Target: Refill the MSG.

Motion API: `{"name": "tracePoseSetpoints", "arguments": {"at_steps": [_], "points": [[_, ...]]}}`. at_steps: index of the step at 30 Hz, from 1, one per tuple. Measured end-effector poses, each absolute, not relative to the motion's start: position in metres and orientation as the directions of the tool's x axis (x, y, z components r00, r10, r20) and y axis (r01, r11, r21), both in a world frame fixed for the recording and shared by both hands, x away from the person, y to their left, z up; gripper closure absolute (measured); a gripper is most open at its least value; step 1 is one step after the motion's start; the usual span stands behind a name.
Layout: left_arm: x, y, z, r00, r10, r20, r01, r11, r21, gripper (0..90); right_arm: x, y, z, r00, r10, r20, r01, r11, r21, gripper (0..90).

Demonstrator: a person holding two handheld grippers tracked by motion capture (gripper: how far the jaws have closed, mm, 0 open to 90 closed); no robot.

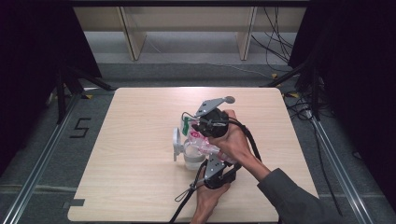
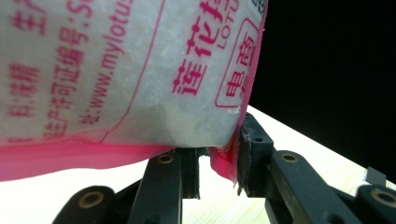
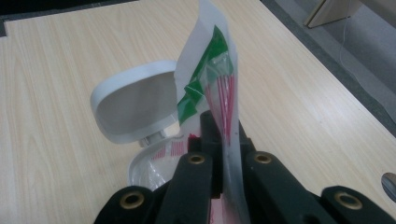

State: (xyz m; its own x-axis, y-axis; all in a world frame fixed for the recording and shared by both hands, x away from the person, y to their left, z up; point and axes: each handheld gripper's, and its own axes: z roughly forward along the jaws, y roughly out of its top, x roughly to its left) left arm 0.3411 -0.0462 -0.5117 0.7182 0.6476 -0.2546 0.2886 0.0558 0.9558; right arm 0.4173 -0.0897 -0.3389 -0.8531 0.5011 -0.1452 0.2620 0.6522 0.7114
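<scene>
A plastic bag (image 1: 200, 139) of white granules, printed in pink with a green strip at its top, hangs tilted over a white container (image 1: 190, 161) whose flip lid (image 1: 176, 143) stands open. In the right gripper view my right gripper (image 3: 219, 135) is shut on the bag's flat clear top (image 3: 217, 79), just above the lid (image 3: 135, 107) and the container's rim (image 3: 140, 170). My left gripper (image 2: 217, 170) pinches the pink bottom corner of the bag (image 2: 116, 70). In the high view the right gripper (image 1: 195, 126) is behind the bag and the left gripper (image 1: 208, 154) is nearer the person.
Everything sits mid-table on a light wooden table (image 1: 140, 186). A black cable (image 1: 187, 196) trails from the left gripper toward the front edge. Dark curtains stand at both sides, and shelf legs (image 1: 133, 37) rise on the floor beyond the far edge.
</scene>
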Motion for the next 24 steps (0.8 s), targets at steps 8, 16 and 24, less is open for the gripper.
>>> {"name": "tracePoseSetpoints", "arguments": {"at_steps": [8, 16, 24], "points": [[0.3406, -0.0472, -0.5115, 0.719, 0.646, -0.257, 0.288, 0.060, 0.956, 72.4, 0.4166, -0.0899, -0.3388, -0.848, 0.510, -0.145, 0.269, 0.649, 0.712, 90.0], [0.3407, -0.0480, -0.5113, 0.721, 0.641, -0.262, 0.289, 0.065, 0.955, 72.4, 0.4164, -0.0907, -0.3389, -0.845, 0.514, -0.150, 0.267, 0.647, 0.714, 90.0], [0.3404, -0.0488, -0.5111, 0.723, 0.641, -0.257, 0.287, 0.059, 0.956, 72.4, 0.4175, -0.0923, -0.3384, -0.849, 0.507, -0.150, 0.259, 0.647, 0.717, 90.0]]}}
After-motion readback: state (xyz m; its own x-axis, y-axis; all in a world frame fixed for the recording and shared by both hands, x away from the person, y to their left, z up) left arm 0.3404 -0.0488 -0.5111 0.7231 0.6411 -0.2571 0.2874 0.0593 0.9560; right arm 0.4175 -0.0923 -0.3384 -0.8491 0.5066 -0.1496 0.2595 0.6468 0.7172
